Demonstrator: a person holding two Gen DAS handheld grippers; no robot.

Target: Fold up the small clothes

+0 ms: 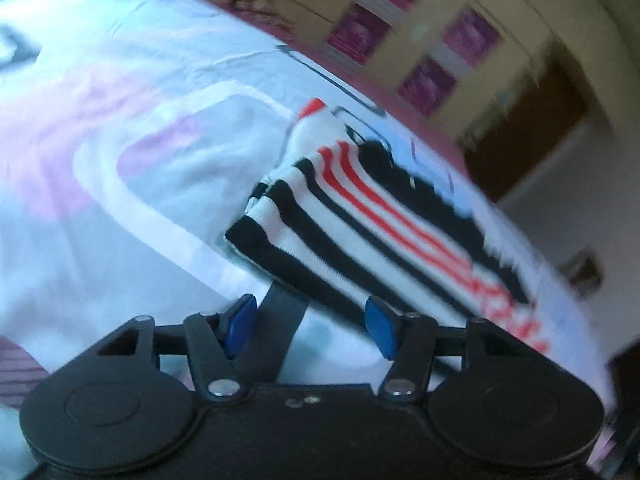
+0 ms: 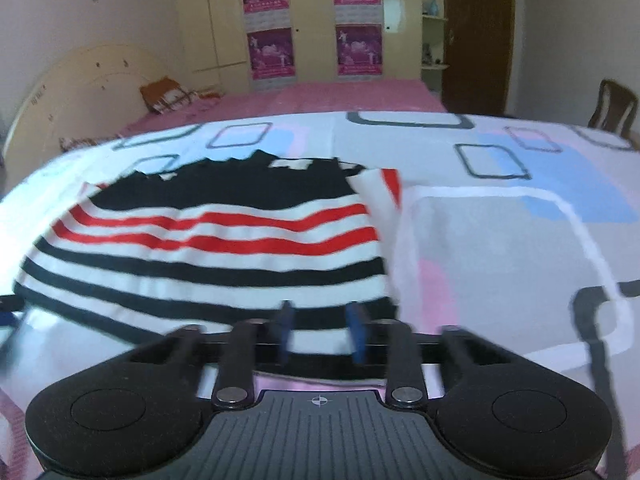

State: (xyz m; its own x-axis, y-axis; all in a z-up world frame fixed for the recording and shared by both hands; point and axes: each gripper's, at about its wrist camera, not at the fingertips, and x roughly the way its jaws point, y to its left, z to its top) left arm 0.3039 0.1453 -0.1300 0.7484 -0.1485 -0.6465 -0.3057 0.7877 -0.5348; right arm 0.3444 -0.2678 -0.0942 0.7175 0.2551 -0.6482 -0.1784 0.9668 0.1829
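A: Nearest first. Left gripper (image 1: 310,322): blue fingers (image 1: 380,328) spread wide, nothing between them. They sit just under the near corner of the striped garment (image 1: 360,216); touching or not, can't tell, view's blurred.

B: Right gripper (image 2: 320,332)?

A: Fingers (image 2: 356,332) a narrow gap apart, at the garment's near hem. Hem seems to run behind them, but whether cloth's actually pinched, can't tell. Motion blur there too.

B: Where's the garment?

A: Lying on the bed (image 2: 500,240), on a sheet w/ rounded-square print in grey, blue, pink. Mostly flat, w/ one side flap turned over at its right edge in the right wrist view.

B: So the step, as you judge it?

A: Prob. taking the near hem w/ both grippers for a fold away from us. To do it well: grab at matching points on the hem, both corners level, pinch only the garment, not the sheet under it. Lift just enough to clear, carry across evenly so stripes line up, lay down w/o dragging.

B: Material?

A: Looks like a soft ribbed knit, black, white, red bands, limp, will sag between grips. Sheet's thin, smooth, slightly rumpled.

B: Farther back?

A: Pink bedspread (image 2: 340,96), then a cream wardrobe (image 2: 312,20) w/ magenta posters, dark door (image 2: 478,36) at right.
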